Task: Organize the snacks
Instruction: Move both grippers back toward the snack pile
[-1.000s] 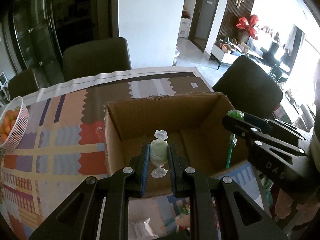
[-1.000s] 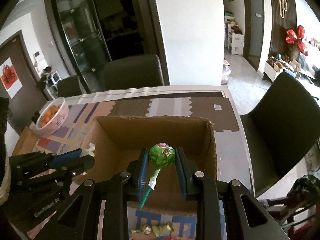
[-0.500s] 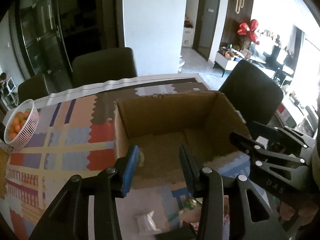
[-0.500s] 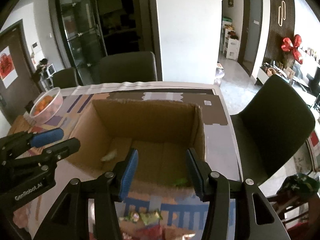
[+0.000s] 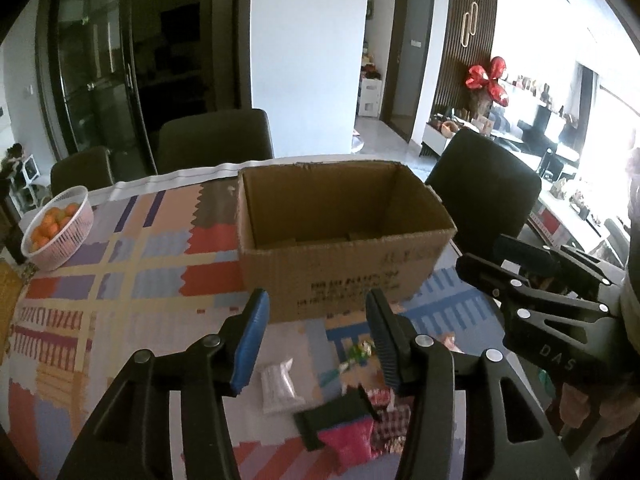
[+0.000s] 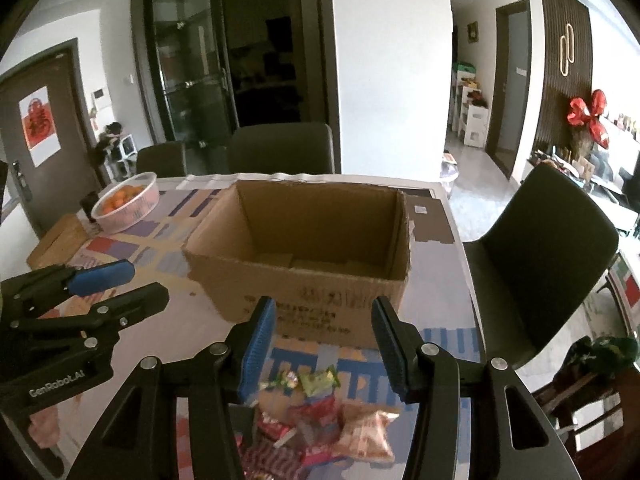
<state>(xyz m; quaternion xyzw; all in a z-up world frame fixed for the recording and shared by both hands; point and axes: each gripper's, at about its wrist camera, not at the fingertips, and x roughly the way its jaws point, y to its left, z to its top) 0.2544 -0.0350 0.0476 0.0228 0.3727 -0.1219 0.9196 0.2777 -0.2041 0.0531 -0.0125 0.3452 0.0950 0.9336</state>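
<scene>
Patterned cloth covered your counter (image 5: 132,280), with the cardboard box (image 5: 340,240) at centre frame. Your left claw (image 5: 316,336) and right claw (image 6: 324,340) had just been opening and stood released, empty, above the snack pile (image 6: 320,420) at lower centre.

White walls (image 6: 384,80), dark glass-door cabinet (image 6: 192,80) at back. Dark upholstered chairs (image 6: 282,148) round the surface, one more at right (image 6: 544,248). Slatted dark wall panel (image 6: 564,80) with red bow (image 6: 590,118) beside a doorway (image 6: 508,92). Brown door with red paper print (image 6: 38,126) far left. Strong daylight from windows (image 5: 612,120) at right.
</scene>
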